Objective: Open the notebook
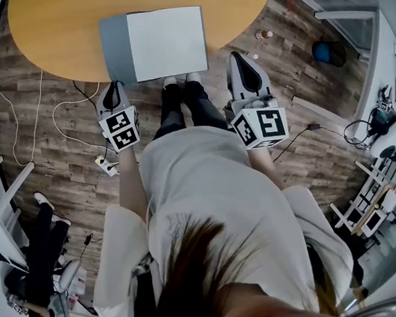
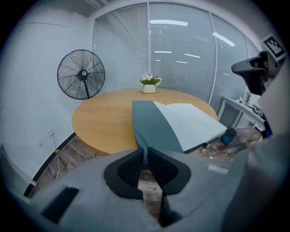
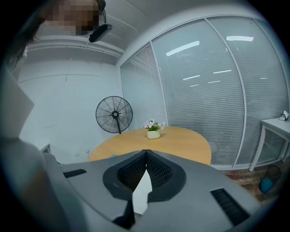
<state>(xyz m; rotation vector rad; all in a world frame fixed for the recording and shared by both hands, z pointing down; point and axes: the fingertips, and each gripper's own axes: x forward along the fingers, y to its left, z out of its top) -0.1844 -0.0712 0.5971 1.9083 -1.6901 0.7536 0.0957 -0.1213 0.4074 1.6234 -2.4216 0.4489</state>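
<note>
The notebook [image 1: 166, 42] lies open on the round wooden table [image 1: 53, 29], its teal cover [image 1: 116, 47] spread flat to the left of a white page. In the left gripper view the cover [image 2: 152, 124] narrows to a corner that runs into the thin gap between the jaw tips. My left gripper [image 1: 112, 88] [image 2: 145, 152] is at the table's near edge, pinching that near-left corner of the cover. My right gripper [image 1: 238, 55] [image 3: 146, 152] hangs to the right of the notebook, off the table edge, shut and with nothing in it.
A white flower pot [image 2: 149, 86] [image 3: 153, 131] stands at the table's far side. Beyond the table a standing fan [image 2: 81, 74] stands on the left. Cables and a power strip [image 1: 106, 165] lie on the floor at left, a blue bin [image 1: 322, 52] at right.
</note>
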